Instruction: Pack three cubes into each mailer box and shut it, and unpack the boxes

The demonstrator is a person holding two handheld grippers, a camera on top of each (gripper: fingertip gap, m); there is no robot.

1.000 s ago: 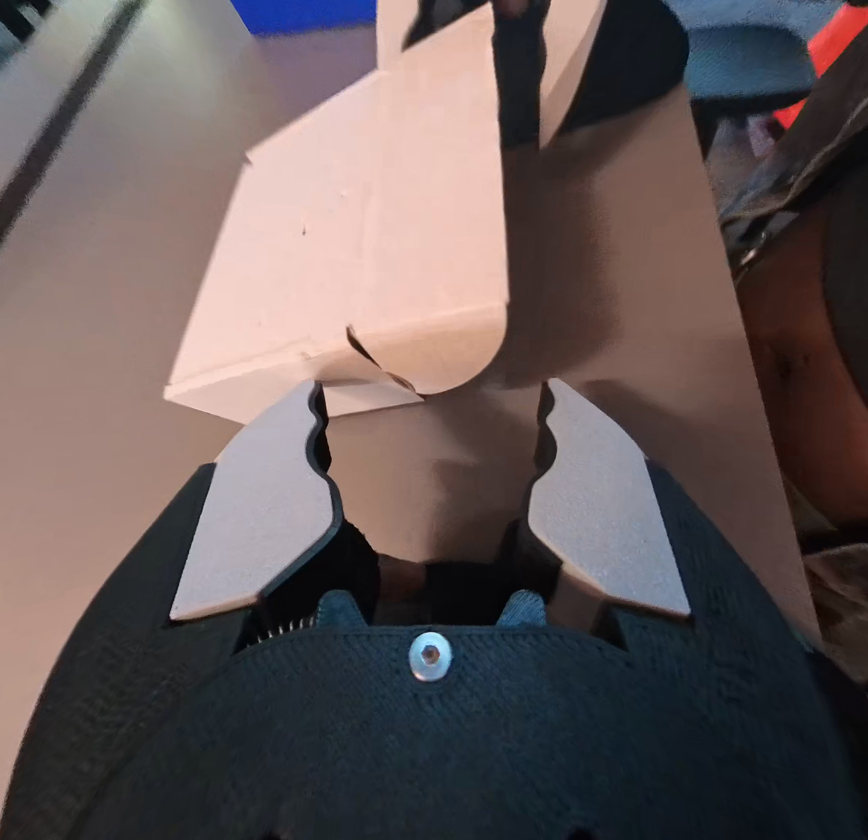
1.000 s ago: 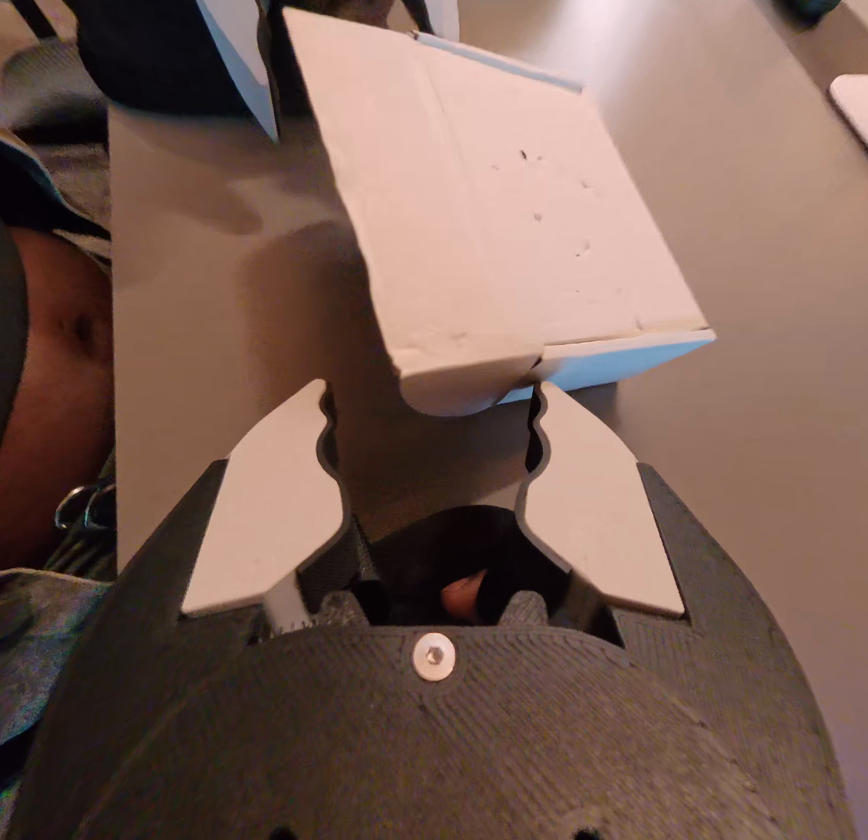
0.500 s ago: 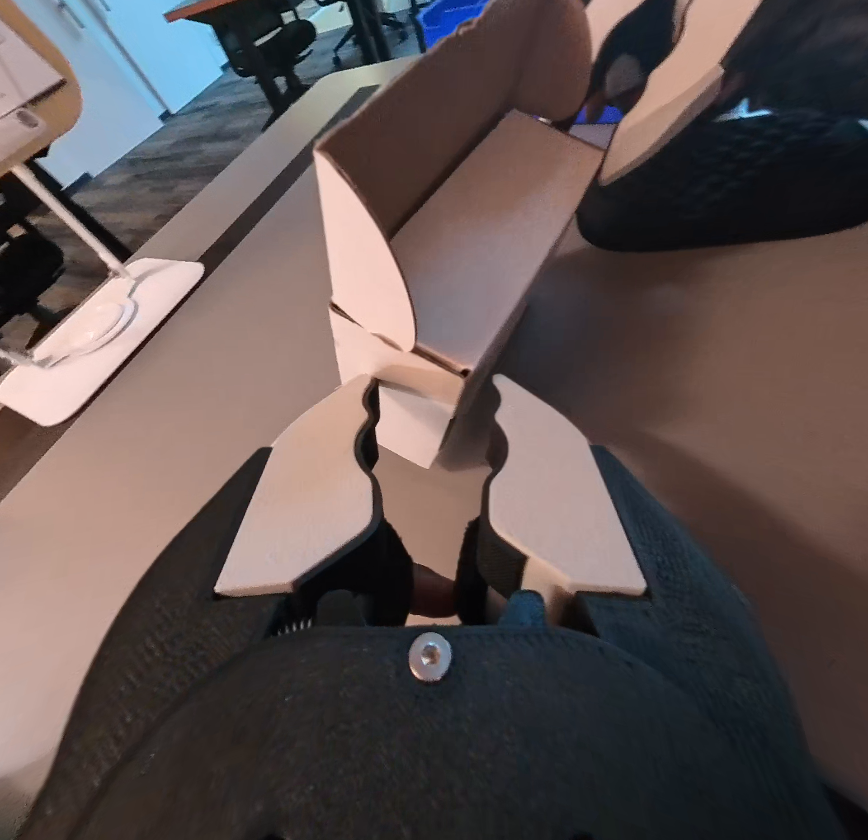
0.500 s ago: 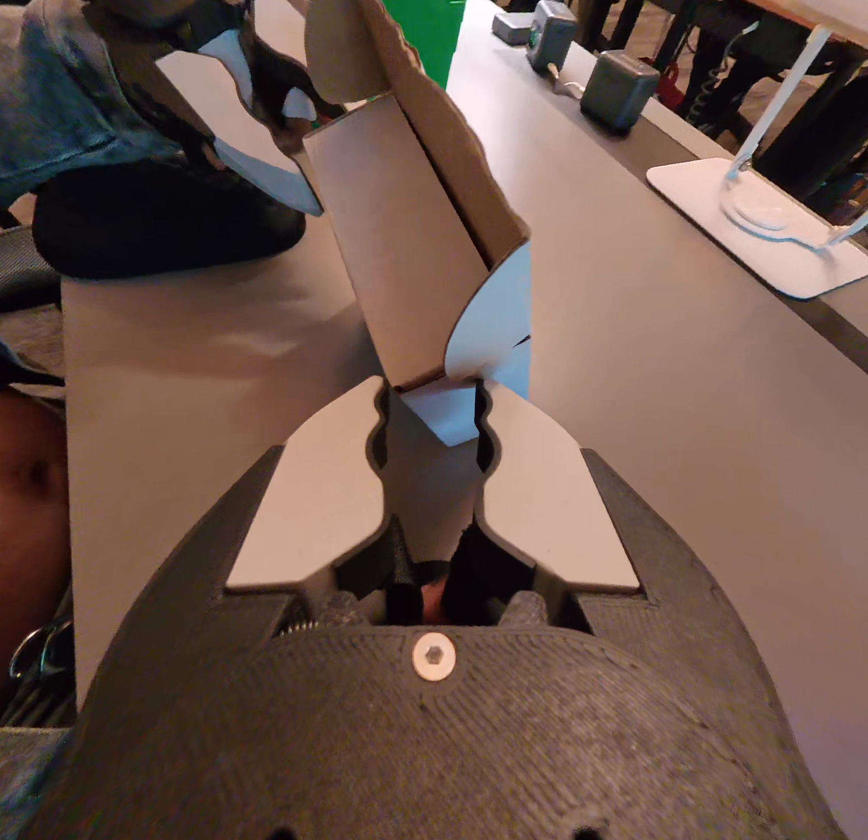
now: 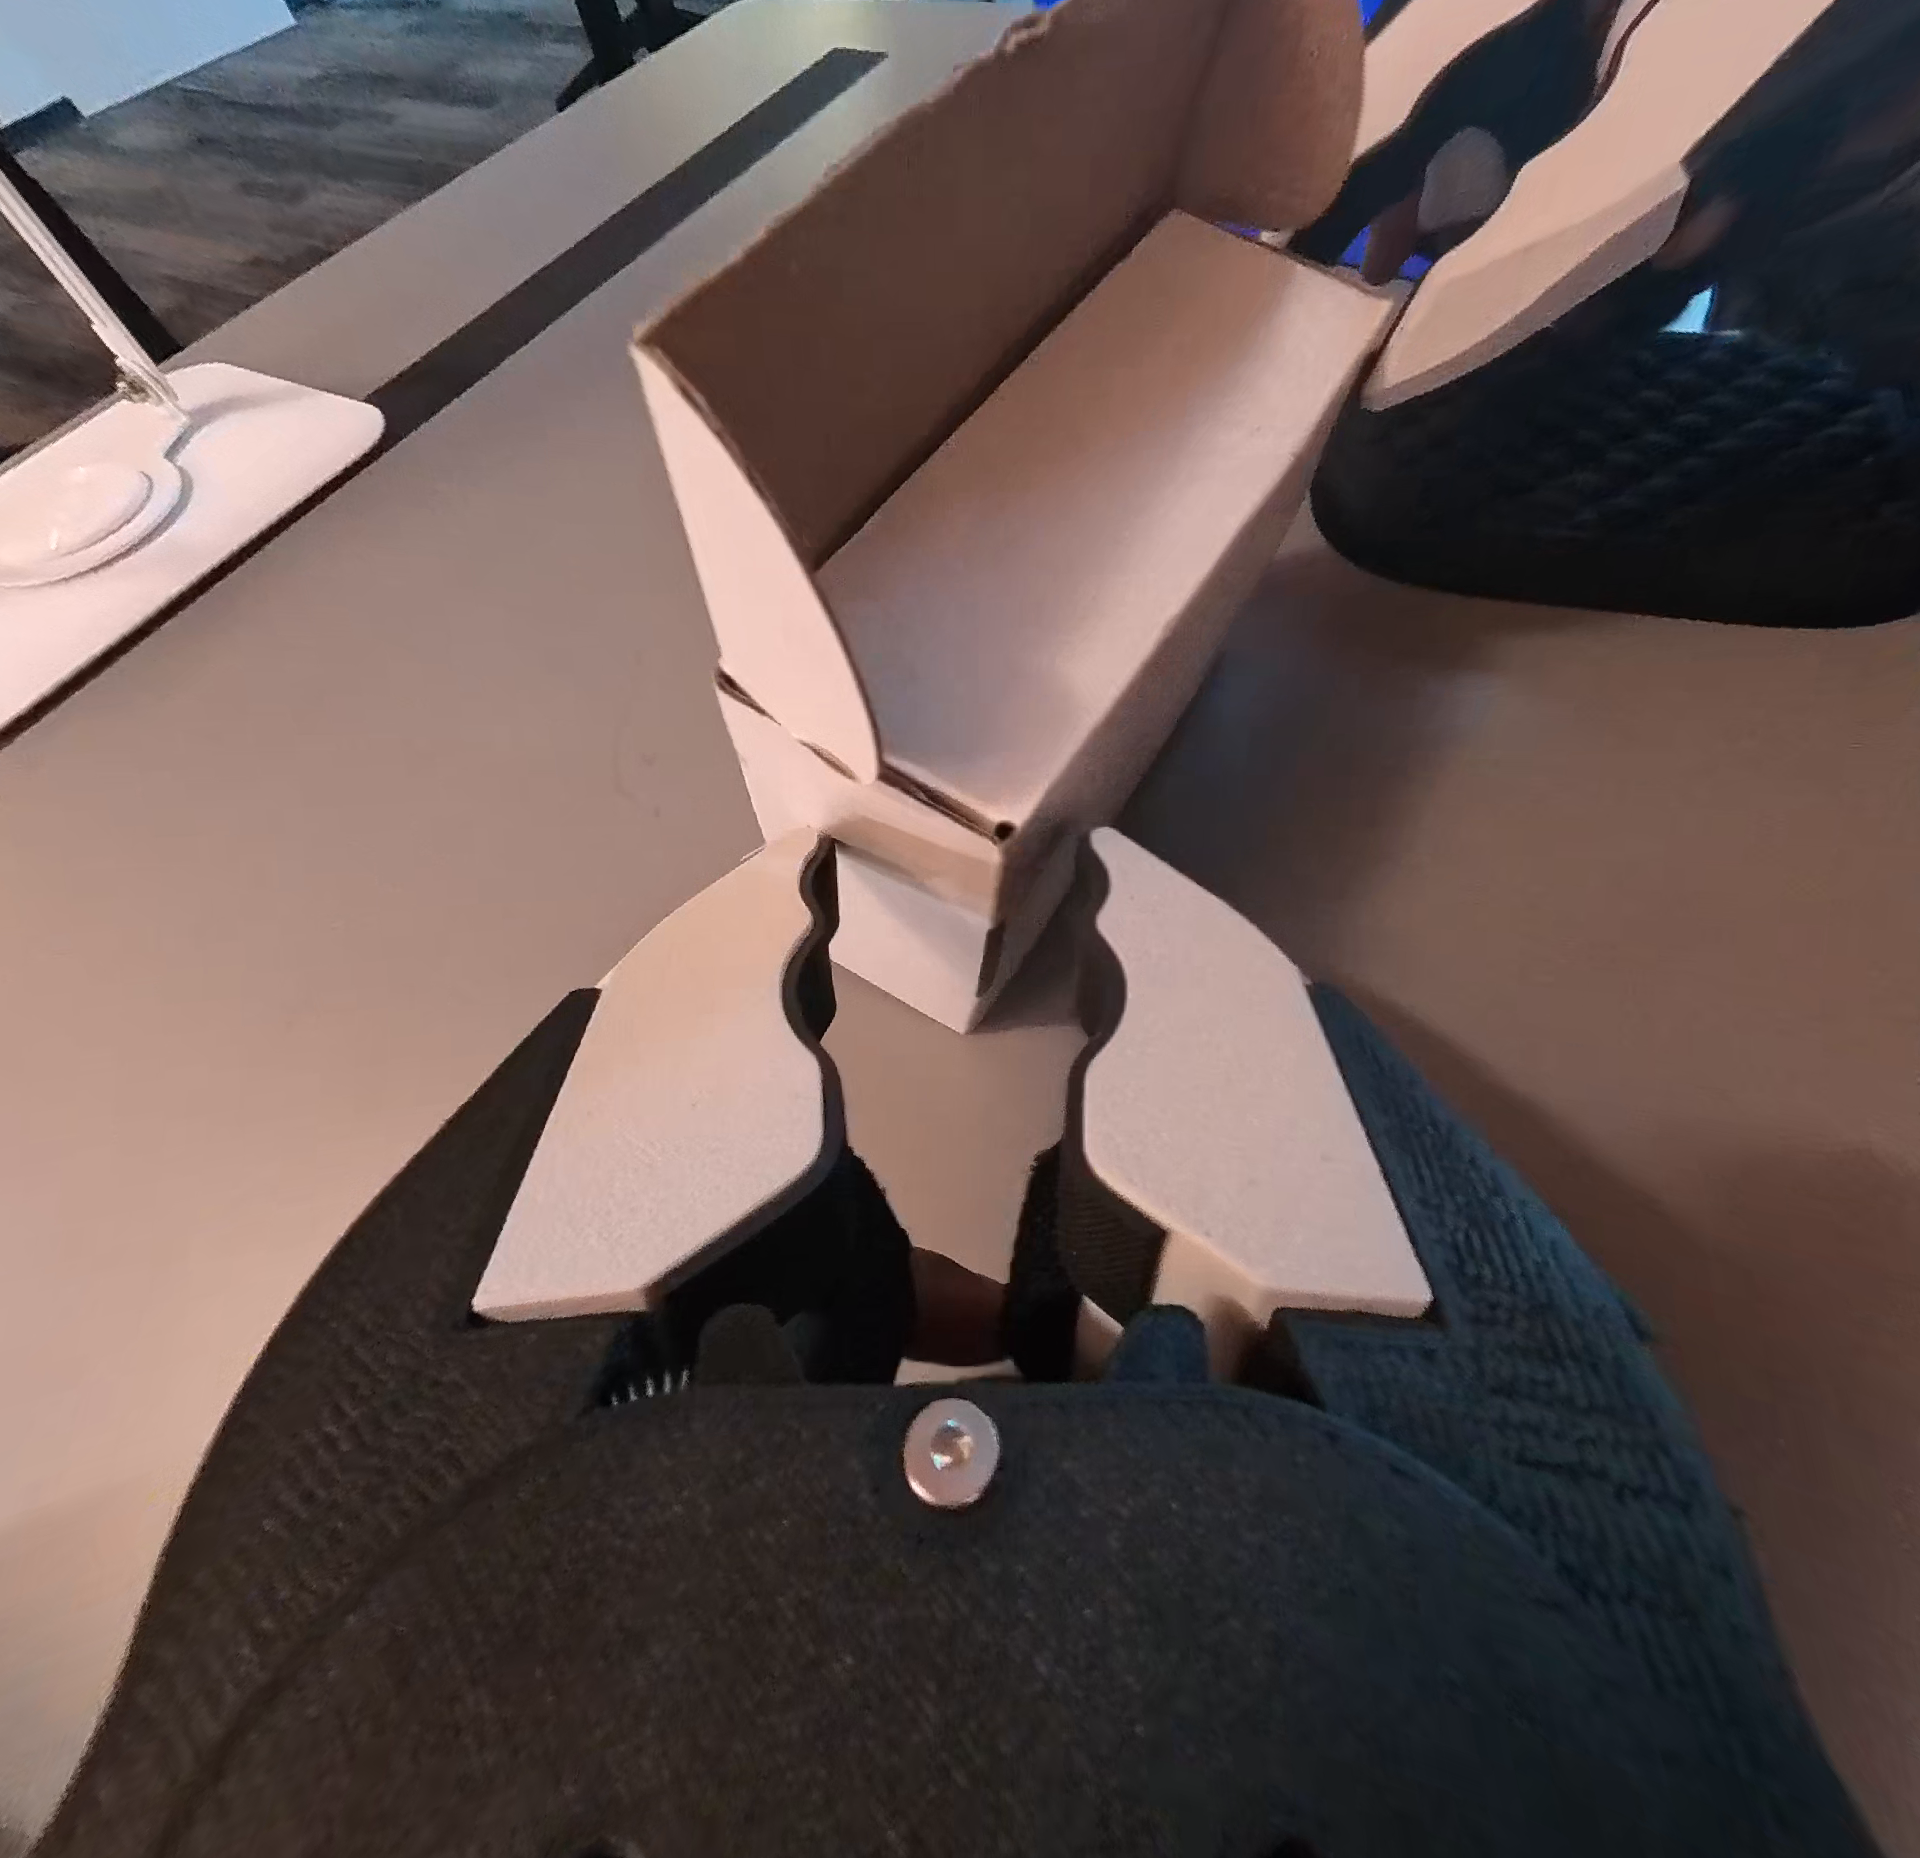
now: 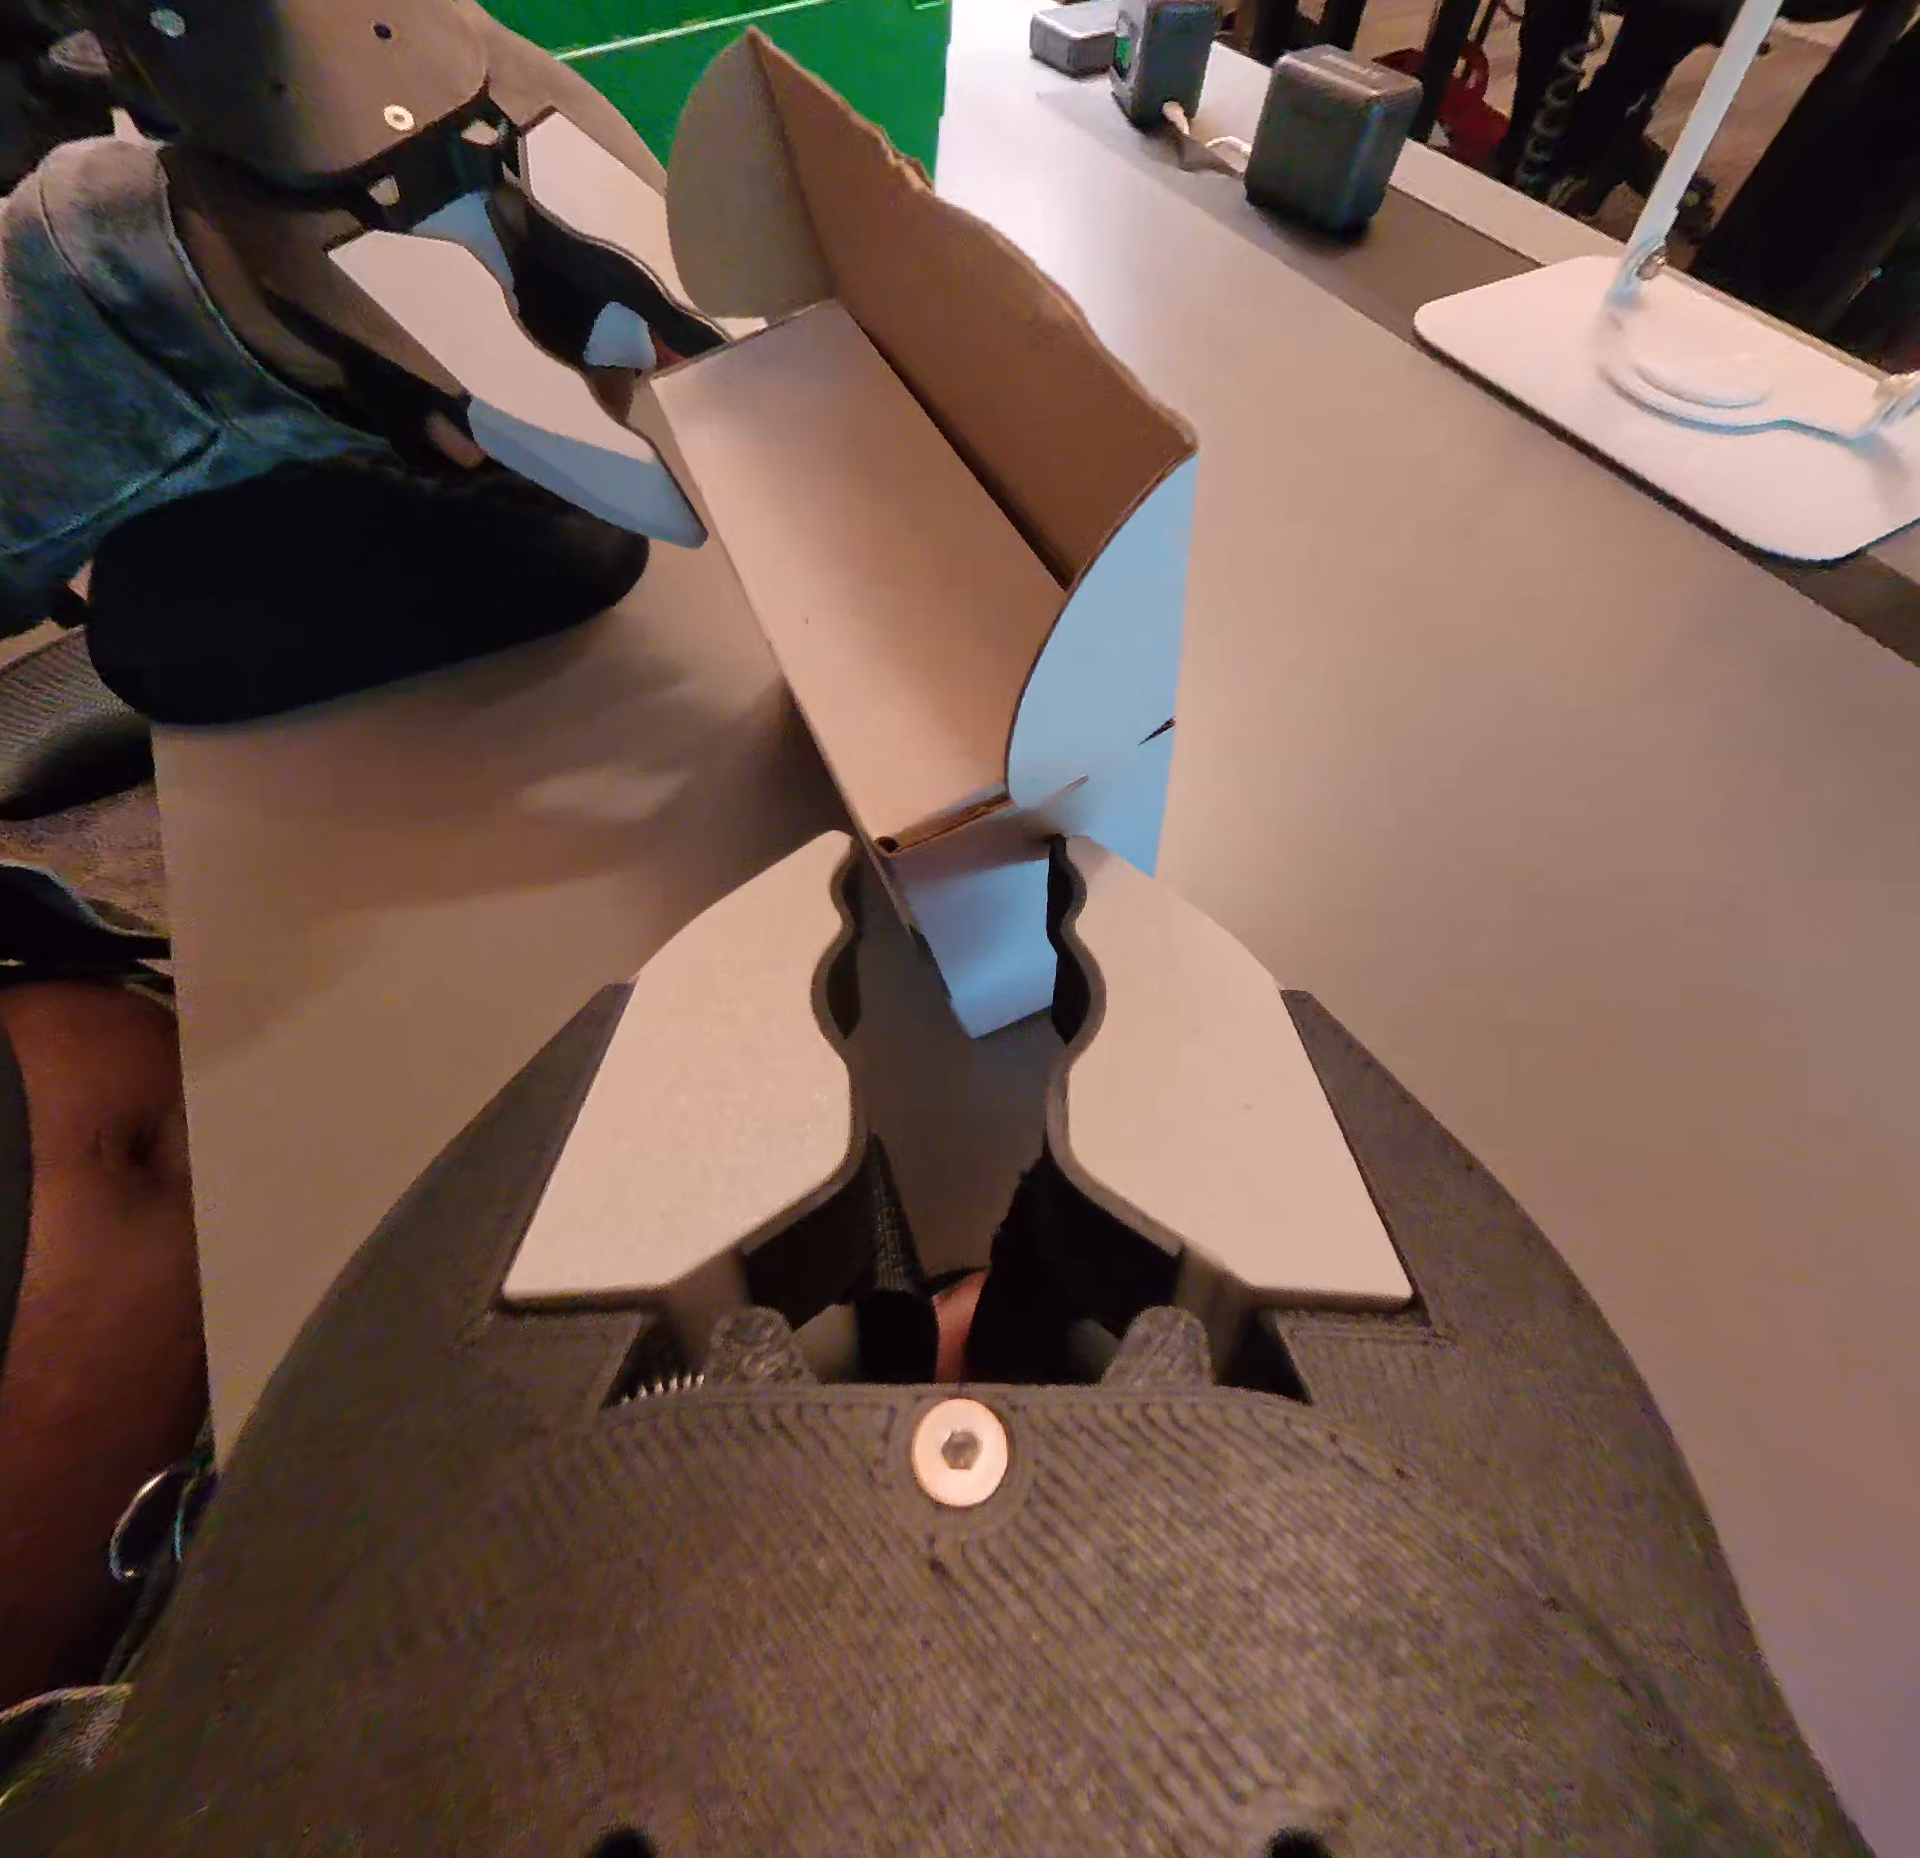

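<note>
On my left side, the left gripper (image 5: 951,915) has its two grey fingers (image 5: 686,1102) partly closed, pinching one end of the white mailer box (image 5: 1039,582). The near corner of the box sits between the fingertips, touching both, and there is a narrow gap behind it where I see the table (image 5: 364,769). The box is tilted, its lid flap (image 5: 997,281) lifted and showing the brown inside; I cannot see into the box itself.

To the left of the box the tabletop is bare as far as a white lamp base (image 5: 156,499) near the far left edge, and a dark groove (image 5: 623,219) runs along the table behind it. That side gives me open room.

Moving right, the right gripper (image 6: 956,925) holds the other end of the same box. Its fingers (image 6: 1205,1102) are drawn in to about the same width, and a small white end tab (image 6: 987,935) lies between the tips, touching the right finger; the left finger is just beside the box's folded edge. From this view the left gripper (image 6: 582,416) shows at the far end of the box, its fingertips against the cardboard.

Beyond it stands a green bin (image 6: 727,52) at the table's far end. On the right, the table (image 6: 1455,873) runs clear up to another white lamp base (image 6: 1662,406) and two small grey blocks (image 6: 1330,135) near the back edge. The near edge of the table lies close on my left in this view, with a person's clothing (image 6: 125,385) beside it.
</note>
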